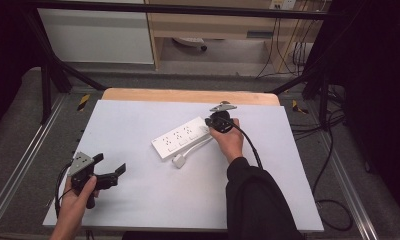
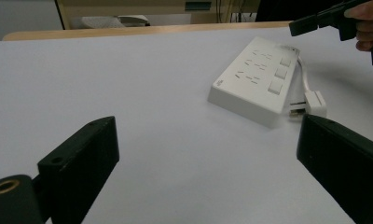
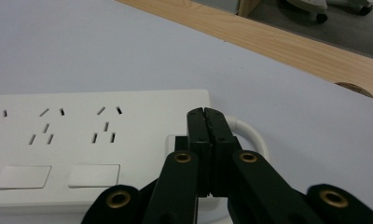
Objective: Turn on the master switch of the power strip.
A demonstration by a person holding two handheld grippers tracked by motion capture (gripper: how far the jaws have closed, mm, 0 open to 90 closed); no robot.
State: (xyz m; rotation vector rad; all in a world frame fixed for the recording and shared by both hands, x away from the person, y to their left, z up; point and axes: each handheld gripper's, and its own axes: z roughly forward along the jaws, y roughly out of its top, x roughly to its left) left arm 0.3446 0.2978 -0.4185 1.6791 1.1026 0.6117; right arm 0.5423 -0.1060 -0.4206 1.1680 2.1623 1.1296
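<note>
- The white power strip (image 1: pixel 180 137) lay near the middle of the counter (image 1: pixel 138 200), its white cord and plug (image 1: pixel 179 161) just beside it
- The right gripper (image 3: pixel 206 113) had its jaws pressed together, tips over the strip's cord end, pinching nothing visible
- The left gripper (image 1: pixel 108 167) rested well apart at the counter's near left, jaws spread wide and empty
</note>
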